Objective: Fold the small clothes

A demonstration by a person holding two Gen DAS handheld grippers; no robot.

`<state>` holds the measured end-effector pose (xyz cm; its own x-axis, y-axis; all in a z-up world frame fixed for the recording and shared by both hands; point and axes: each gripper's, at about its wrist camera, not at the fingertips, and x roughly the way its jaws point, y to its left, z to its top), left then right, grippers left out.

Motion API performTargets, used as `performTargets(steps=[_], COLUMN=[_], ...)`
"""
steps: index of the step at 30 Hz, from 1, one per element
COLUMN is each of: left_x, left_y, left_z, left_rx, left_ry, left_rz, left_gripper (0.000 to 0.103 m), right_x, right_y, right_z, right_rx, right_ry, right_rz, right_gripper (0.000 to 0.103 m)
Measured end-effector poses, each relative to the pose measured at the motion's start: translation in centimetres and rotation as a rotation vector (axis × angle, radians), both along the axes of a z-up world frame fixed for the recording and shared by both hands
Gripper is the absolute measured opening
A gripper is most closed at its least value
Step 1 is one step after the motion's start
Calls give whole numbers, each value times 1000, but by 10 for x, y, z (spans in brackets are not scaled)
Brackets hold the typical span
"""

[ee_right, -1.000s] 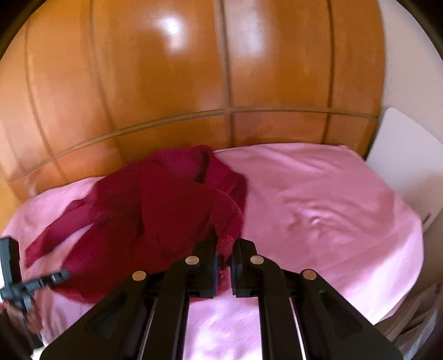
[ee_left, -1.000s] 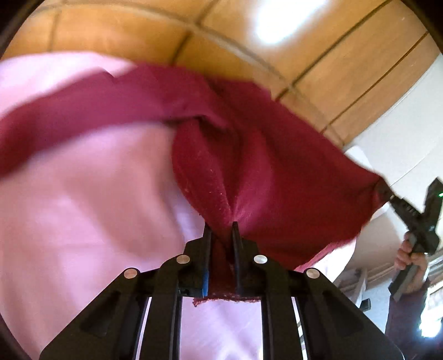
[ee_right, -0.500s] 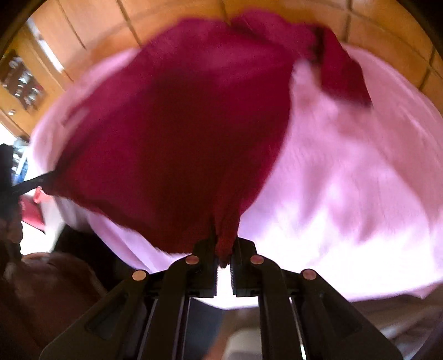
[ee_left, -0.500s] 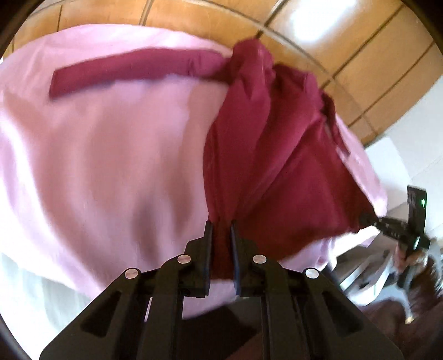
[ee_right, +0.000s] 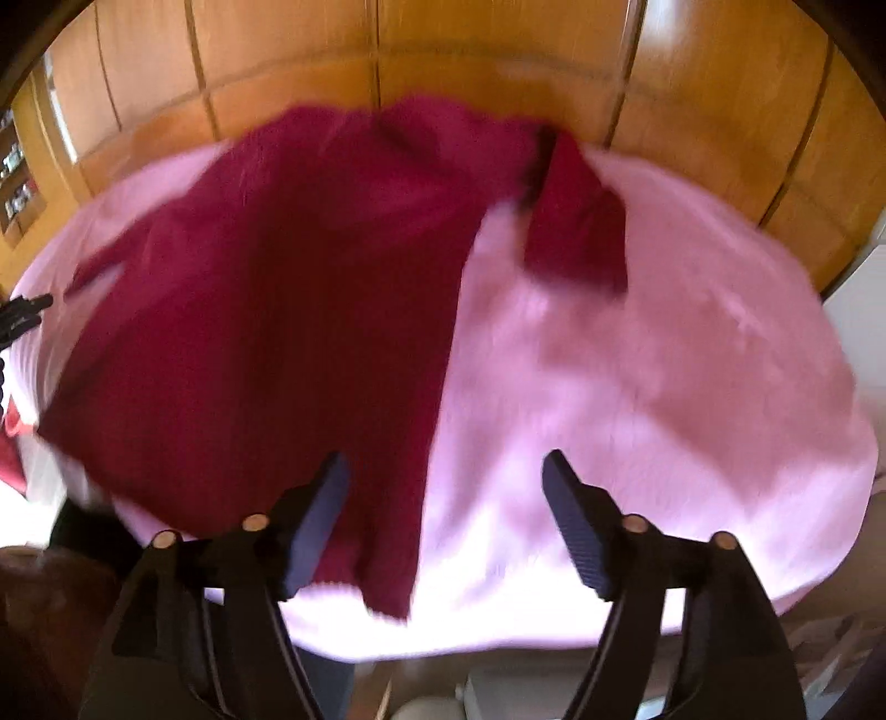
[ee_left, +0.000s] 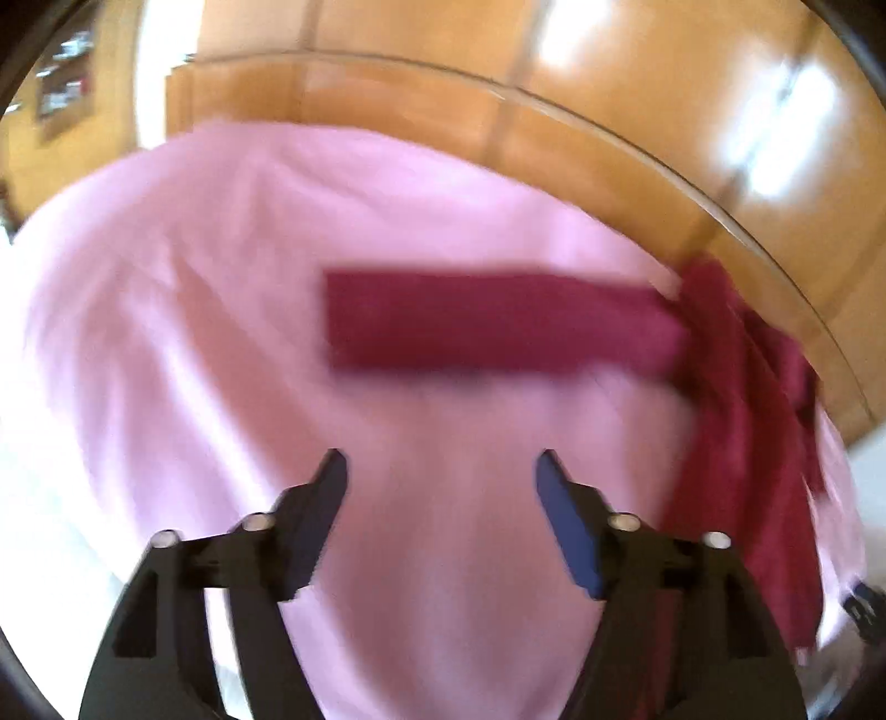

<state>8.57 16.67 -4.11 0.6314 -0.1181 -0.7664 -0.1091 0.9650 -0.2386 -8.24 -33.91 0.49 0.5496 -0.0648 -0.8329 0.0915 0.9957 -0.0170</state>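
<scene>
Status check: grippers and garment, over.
Left gripper open, empty. Right gripper open, empty. Red garment spread on pink sheet, one sleeve straight out. Nothing in the way.

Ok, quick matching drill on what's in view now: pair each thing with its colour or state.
Things:
1. garment
2. cover
3. left gripper
4. panels

States:
a. glossy wood behind
b. pink, spread under everything
c. dark red, laid out flat
d. jaws apart, holding nothing

Pairs: 1-c, 2-b, 3-d, 4-a
</scene>
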Motion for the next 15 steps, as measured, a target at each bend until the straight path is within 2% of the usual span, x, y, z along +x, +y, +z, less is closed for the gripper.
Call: performTargets(steps=[2,4,8,9,10,11,12,13,15], left_x=[23,44,78,83,88,91,95,96,96], left_y=[7,15,22,23,20,18,17,21,28], left_z=[-3,-10,-32,-36,-39,-39,-38,-35,-26], left_rx=[26,28,38,38,61,79,75,75,133], left_ry=[11,40,101,99,97,93,85,76,33], left_rz=[26,49,71,73,72,70,61,66,90], left_gripper=[70,70,69,51,39,17,6,6,6], right_x=[16,34,73,82,84,92,96,101,109], right_y=[6,19,75,84,90,99,106,113,116], right_z=[7,3,-18,-22,-27,-31,-37,-42,-50], right_rx=[23,81,89,95,98,104,108,116,149], right_ry=[-48,-59,-59,-57,-57,-53,-52,-50,-40], right_rz=[11,46,143,160,170,186,190,191,178], right_gripper=[82,83,84,84,84,84,84,84,83])
